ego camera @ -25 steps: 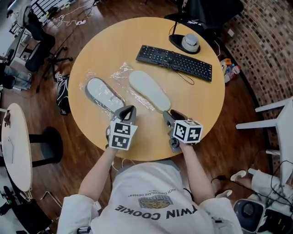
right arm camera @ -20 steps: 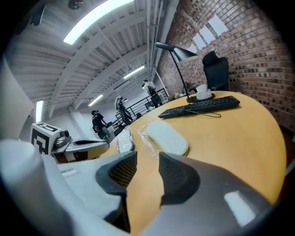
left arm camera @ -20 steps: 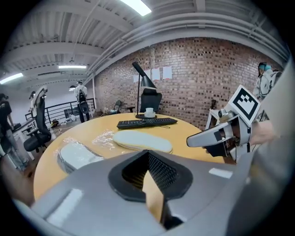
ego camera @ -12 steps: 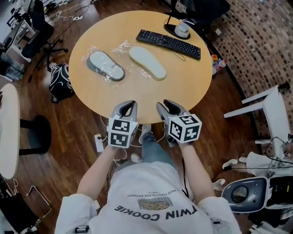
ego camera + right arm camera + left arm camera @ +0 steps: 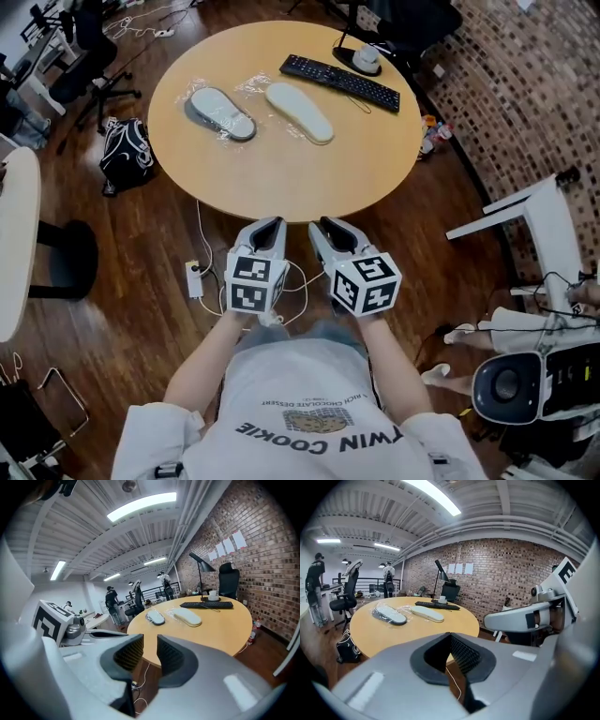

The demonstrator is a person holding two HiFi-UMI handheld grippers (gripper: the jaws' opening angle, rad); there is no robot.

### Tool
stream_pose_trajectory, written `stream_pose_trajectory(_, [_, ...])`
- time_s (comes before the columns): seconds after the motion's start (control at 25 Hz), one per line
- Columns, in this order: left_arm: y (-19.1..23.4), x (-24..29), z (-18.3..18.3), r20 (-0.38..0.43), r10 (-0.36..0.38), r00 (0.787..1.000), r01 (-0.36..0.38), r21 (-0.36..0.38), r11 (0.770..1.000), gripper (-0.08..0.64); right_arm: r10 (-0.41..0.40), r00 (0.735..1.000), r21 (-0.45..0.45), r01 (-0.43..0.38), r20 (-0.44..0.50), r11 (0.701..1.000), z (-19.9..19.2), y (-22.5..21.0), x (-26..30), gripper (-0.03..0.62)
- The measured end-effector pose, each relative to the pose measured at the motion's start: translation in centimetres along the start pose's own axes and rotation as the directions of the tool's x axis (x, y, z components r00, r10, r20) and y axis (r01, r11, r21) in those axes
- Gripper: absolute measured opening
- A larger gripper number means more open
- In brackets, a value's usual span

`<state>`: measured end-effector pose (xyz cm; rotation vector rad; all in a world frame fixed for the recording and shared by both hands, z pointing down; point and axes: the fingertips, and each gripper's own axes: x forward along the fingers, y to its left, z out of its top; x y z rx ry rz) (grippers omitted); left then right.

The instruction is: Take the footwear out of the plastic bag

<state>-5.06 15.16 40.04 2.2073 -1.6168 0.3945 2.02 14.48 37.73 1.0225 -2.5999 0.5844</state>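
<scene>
The left tongs (image 5: 269, 228) and the right tongs (image 5: 332, 231) are held side by side over the floor, short of the bench (image 5: 281, 169). The left are clenched on nothing. The right, whose jaws have just been closing, are seen with a gap between the pads and nothing in it. Well beyond, at the bench's far left, a grey slipper (image 5: 218, 112) and a cream slipper (image 5: 299, 112) are laid side by side, with crumpled clear plastic (image 5: 251, 87) about them. Whether either is fully out cannot be told. The plastic's edge would best be pinned by one pair while a slipper is drawn out heel-first by the other. Two tongs, two slippers and one keyboard (image 5: 339, 82) are counted.
</scene>
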Motion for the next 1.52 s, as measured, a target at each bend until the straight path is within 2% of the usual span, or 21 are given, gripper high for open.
stream_pose_trajectory(0.16, [-2.1, -1.9, -0.9, 0.018, 0.021, 1.000, -0.020, -0.040, 0.999, 0.003, 0.038, 0.999, -0.053, -0.037, 0.022, 0.998, 0.2, 1.9, -2.1, 0.086])
stream_pose_trajectory(0.28, [-4.9, -3.3, -1.7, 0.025, 0.030, 0.999, -0.028, -0.042, 0.999, 0.003, 0.057, 0.998, -0.050, -0.056, 0.034, 0.997, -0.9, 2.8, -4.5, 0.084])
stream_pose_trajectory(0.6, [-11.9, -9.1, -5.3, 0.030, 0.091, 0.995, -0.089, -0.044, 0.995, 0.003, 0.117, 0.993, -0.049, -0.116, 0.027, 0.992, -6.7, 6.4, -11.9, 0.043])
stream_pose_trajectory(0.8, [-17.2, -12.6, -7.5, 0.032, 0.122, 0.992, -0.121, -0.036, 0.992, 0.003, 0.107, 0.993, -0.058, -0.104, 0.044, 0.993, -9.8, 6.5, -18.1, 0.037])
stream_pose_trajectory(1.0, [-20.7, -16.2, -9.1, 0.034, 0.147, 0.989, -0.147, -0.025, 0.989, 0.003, 0.092, 0.994, -0.100, -0.086, 0.058, 0.991, -11.6, 8.2, -22.4, 0.027])
stream_pose_trajectory(1.24, [-22.2, -20.0, -8.8, 0.056, 0.177, 0.983, -0.179, 0.019, 0.984, 0.003, 0.090, 0.994, -0.122, -0.083, 0.056, 0.989, -12.5, 10.8, -25.0, 0.019])
stream_pose_trajectory(1.52, [-21.0, -23.6, -9.8, 0.047, 0.190, 0.981, -0.192, 0.025, 0.981, 0.003, 0.085, 0.995, -0.130, -0.079, 0.047, 0.988, -13.0, 13.8, -25.2, 0.005])
